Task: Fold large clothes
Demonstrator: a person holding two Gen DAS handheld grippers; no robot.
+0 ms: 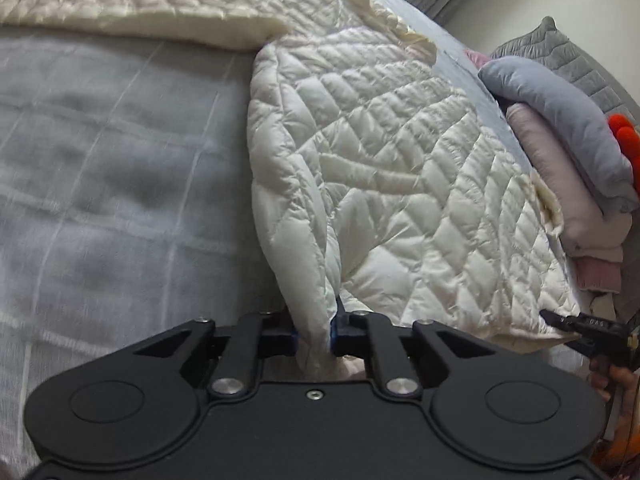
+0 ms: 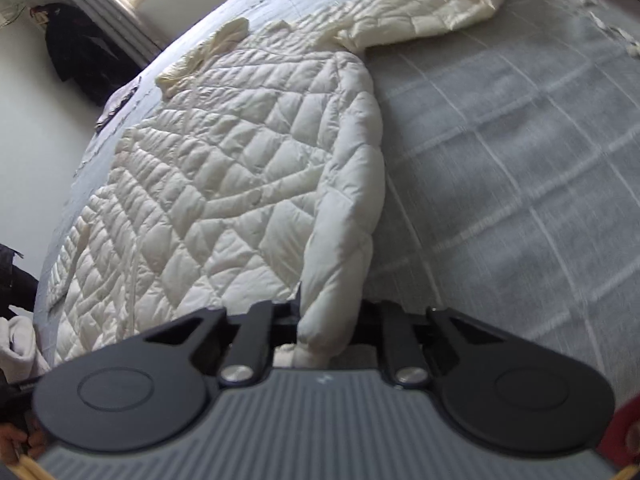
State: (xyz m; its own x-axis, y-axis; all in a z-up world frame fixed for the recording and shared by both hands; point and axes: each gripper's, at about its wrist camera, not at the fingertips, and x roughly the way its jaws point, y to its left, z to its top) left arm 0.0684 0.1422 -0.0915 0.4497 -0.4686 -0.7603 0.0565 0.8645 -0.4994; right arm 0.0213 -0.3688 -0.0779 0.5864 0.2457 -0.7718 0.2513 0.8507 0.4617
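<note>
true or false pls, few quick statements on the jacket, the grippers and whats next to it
1. The jacket is cream and quilted. True.
2. The left gripper is open and empty. False: it is clamped on a fold of the jacket.
3. A stack of folded clothes sits beside the jacket. True.
4. The jacket hangs from a hanger. False: it lies spread on the grey bedcover.
5. The right gripper has a sleeve end between its fingers. True.

Soft daylight, fisheye-bent edges, blurred bedspread [image 1: 100,160].
</note>
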